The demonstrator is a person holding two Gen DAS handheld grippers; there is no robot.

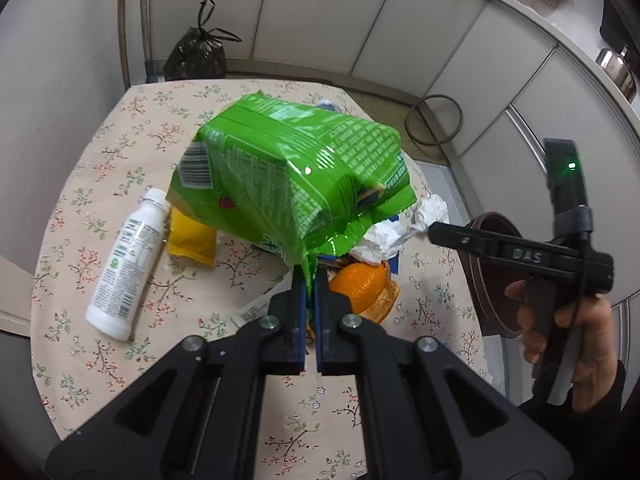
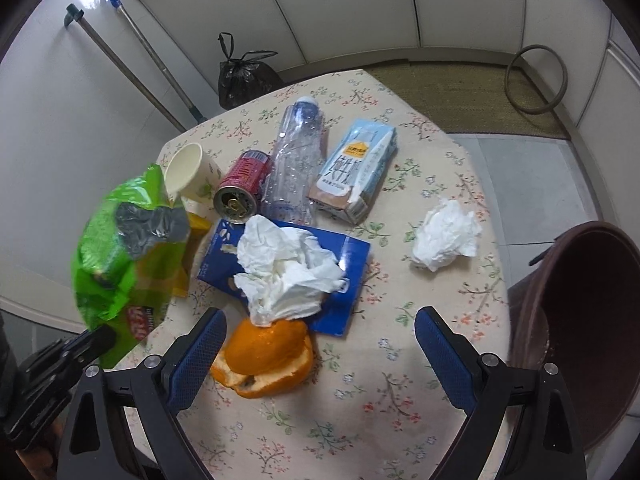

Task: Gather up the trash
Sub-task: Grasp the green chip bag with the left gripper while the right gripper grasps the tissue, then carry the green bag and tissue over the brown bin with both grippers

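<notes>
Your left gripper (image 1: 307, 280) has its jaws pressed together on the crumpled bottom edge of the green snack bag (image 1: 288, 176), which hangs lifted above the table (image 1: 120, 360) rather than lying on it. Your right gripper (image 2: 316, 340) has its jaws spread wide with nothing between them, hovering over the near part of the table just above the orange peel (image 2: 268, 356).

Take the blue carton (image 2: 348, 280) lying flat at the middle of the table as your landmark. A crumpled white tissue (image 2: 288, 272) lies on top of it, and the orange peel touches its near edge. Beyond it lie a red can (image 2: 244, 184) on its side, a clear plastic bottle (image 2: 296, 160) beside the can, and a pale blue milk carton (image 2: 356, 172) to the right of the bottle. A paper cup (image 2: 192, 172) sits tipped to the left of the can. A second crumpled tissue (image 2: 448, 236) lies well apart to the right of the blue carton. To the carton's left you hold the green bag, with a yellow wrapper (image 1: 190, 240) on the cloth under it and a white bottle (image 1: 128, 264) on its side further left.

The brown bin (image 2: 580, 320) stands at the table's right edge, beside your right gripper. A tied black bag (image 2: 244, 76) sits on the floor beyond the table.
</notes>
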